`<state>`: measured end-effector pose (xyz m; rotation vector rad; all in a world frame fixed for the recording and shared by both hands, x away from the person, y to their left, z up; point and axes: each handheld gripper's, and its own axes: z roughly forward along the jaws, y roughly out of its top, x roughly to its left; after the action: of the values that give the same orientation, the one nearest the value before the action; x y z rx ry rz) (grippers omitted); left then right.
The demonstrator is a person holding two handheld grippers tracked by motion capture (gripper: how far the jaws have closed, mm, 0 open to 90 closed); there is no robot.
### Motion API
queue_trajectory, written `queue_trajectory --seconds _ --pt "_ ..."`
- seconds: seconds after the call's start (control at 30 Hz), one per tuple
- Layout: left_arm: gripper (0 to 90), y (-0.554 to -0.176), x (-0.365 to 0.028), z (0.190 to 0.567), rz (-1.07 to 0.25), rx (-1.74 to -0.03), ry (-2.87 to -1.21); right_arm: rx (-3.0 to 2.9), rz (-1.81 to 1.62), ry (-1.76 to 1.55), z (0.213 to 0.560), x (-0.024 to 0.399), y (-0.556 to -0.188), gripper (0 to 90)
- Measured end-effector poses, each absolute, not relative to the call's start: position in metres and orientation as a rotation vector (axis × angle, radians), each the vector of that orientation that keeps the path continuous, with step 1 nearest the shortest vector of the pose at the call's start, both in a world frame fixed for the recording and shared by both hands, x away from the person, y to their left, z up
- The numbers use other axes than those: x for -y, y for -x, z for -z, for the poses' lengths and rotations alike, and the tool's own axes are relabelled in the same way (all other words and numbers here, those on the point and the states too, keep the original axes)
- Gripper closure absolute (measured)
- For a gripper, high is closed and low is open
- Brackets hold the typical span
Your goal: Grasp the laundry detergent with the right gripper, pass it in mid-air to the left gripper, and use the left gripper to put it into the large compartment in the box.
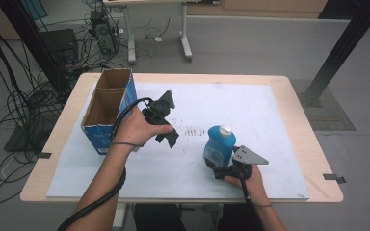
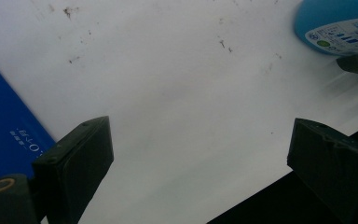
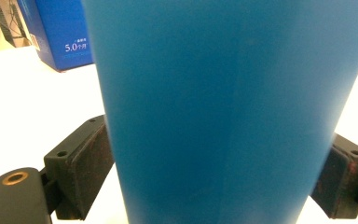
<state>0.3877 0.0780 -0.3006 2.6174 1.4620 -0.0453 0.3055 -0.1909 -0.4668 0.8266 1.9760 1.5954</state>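
High view: the blue bottle [image 1: 219, 146] stands upright on the bench [image 1: 298, 139], right hand-held gripper [image 1: 220, 166] at its base from the near side; the left hand-held gripper [image 1: 167, 137] hovers farther left, beside the cardboard box [image 1: 107, 111]. Left gripper view: jaws spread wide, nothing between them, bottle off to the upper right. Right gripper view: both pads hug the bottle's vertical wall, apparently clamped on it.

- Grey floor [image 1: 250, 43] around a light wooden table [image 1: 313, 159].
- Black cables [image 1: 9, 96] tangled at left.
- Another desk's white legs [image 1: 185, 45] behind.
- Black metal post [image 1: 342, 48] at right.
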Motion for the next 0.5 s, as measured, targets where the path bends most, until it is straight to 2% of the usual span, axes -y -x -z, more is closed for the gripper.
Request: queue_trajectory --seconds 0.5 --pt "7.4 -0.3870 -0.0788 0.2998 0.042 -1.464 -2.623 -1.989 -1.592 -0.824 0.4668 0.1906 -0.3059 21.6"
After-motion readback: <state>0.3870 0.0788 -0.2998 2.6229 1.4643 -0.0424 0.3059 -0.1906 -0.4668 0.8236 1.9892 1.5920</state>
